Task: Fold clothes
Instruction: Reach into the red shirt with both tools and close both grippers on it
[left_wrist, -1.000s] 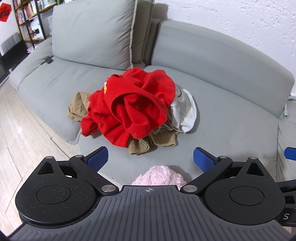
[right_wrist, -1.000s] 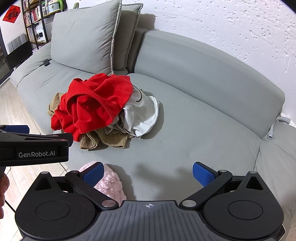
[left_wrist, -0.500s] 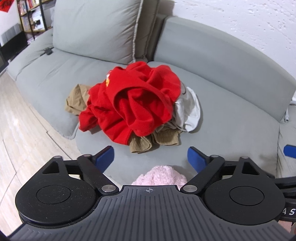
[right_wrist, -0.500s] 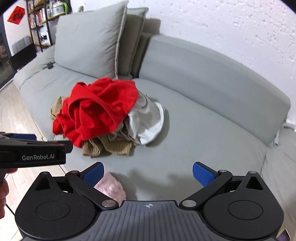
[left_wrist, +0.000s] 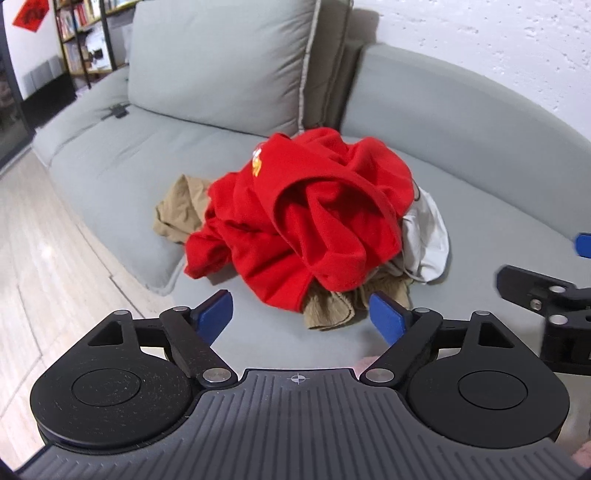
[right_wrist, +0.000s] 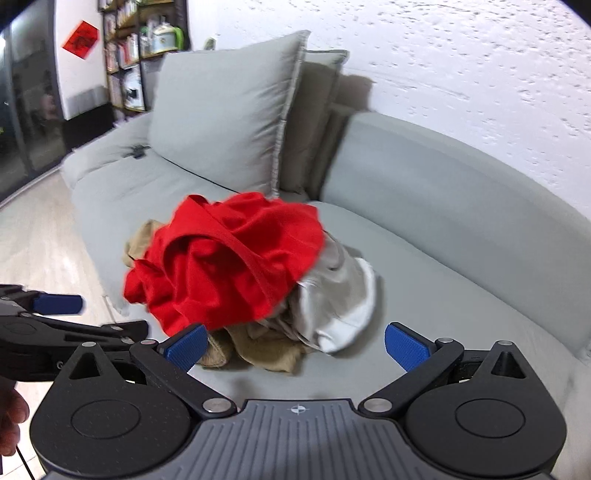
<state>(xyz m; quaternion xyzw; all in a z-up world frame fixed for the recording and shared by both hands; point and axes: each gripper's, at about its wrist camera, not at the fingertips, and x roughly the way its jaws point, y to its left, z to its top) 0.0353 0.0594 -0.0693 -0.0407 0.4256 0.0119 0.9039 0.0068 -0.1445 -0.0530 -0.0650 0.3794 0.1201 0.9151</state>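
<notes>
A crumpled red garment (left_wrist: 314, 221) (right_wrist: 229, 266) tops a pile on the grey sofa seat (left_wrist: 110, 177). Under it lie a khaki garment (left_wrist: 328, 310) (right_wrist: 258, 347) and a white one (left_wrist: 424, 240) (right_wrist: 340, 306). My left gripper (left_wrist: 301, 314) hovers open just short of the pile's near edge, with nothing between its blue pads. My right gripper (right_wrist: 295, 345) is open too, its jaws framing the khaki and white cloth from the near side without touching. Each gripper shows at the edge of the other's view: a left fingertip (right_wrist: 55, 303), a right fingertip (left_wrist: 583, 244).
Two grey back cushions (left_wrist: 221, 62) lean behind the pile, beside the sofa's curved backrest (left_wrist: 461, 122). A small black object (left_wrist: 118, 110) lies on the far seat. Wooden floor (left_wrist: 37, 266) runs along the left, with a bookshelf (right_wrist: 129, 55) beyond.
Both grippers have come lower and nearer to the pile. The left jaws have narrowed somewhat. A pink fluffy item seen earlier by the sofa's front edge has slipped under the gripper bodies.
</notes>
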